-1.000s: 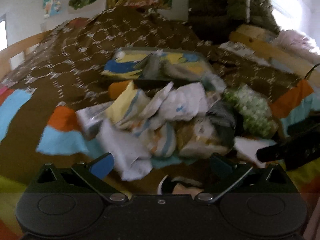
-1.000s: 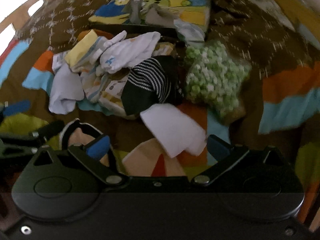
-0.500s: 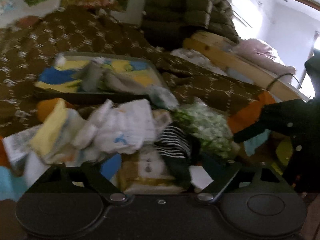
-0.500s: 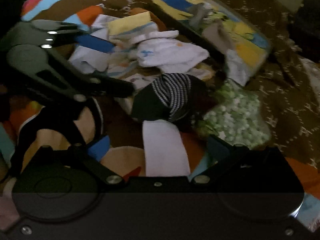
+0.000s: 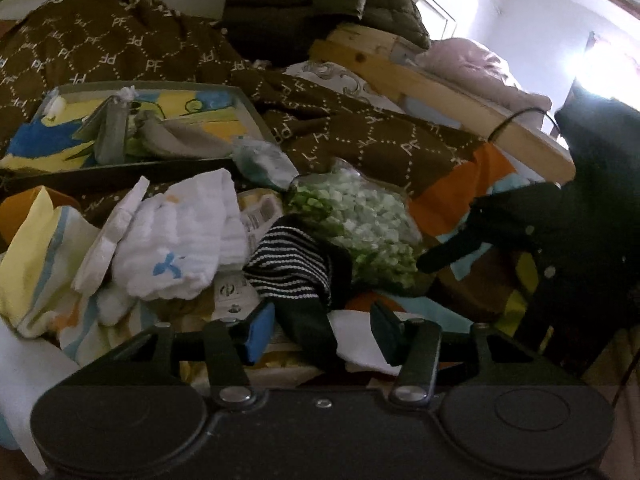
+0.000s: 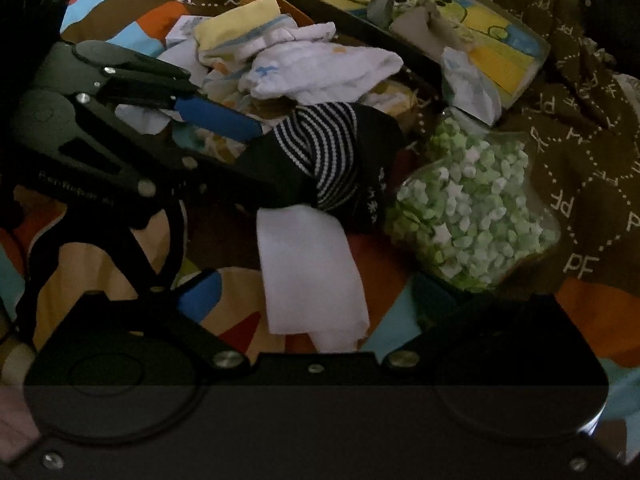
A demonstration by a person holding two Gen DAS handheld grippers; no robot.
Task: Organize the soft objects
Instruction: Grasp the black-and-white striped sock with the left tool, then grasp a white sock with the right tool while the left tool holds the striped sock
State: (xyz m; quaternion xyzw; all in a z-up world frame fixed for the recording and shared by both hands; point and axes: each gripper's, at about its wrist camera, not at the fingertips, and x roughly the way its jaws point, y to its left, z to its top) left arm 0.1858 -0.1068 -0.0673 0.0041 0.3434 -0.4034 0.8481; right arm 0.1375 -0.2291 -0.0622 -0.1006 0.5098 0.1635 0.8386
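Striped sock (image 5: 296,256): in the clothes pile on the bedspread (image 5: 392,140), just left of the green star bag (image 5: 360,224).
Left gripper (image 5: 320,326): jaws have just been closing, now astride the sock's dark end, earlier spread over white cloths.
Right gripper (image 6: 316,296): spread wide above a white cloth (image 6: 308,272).

Bed (image 5: 408,80) under brown blanket (image 5: 120,52), clothes pile (image 5: 180,232)
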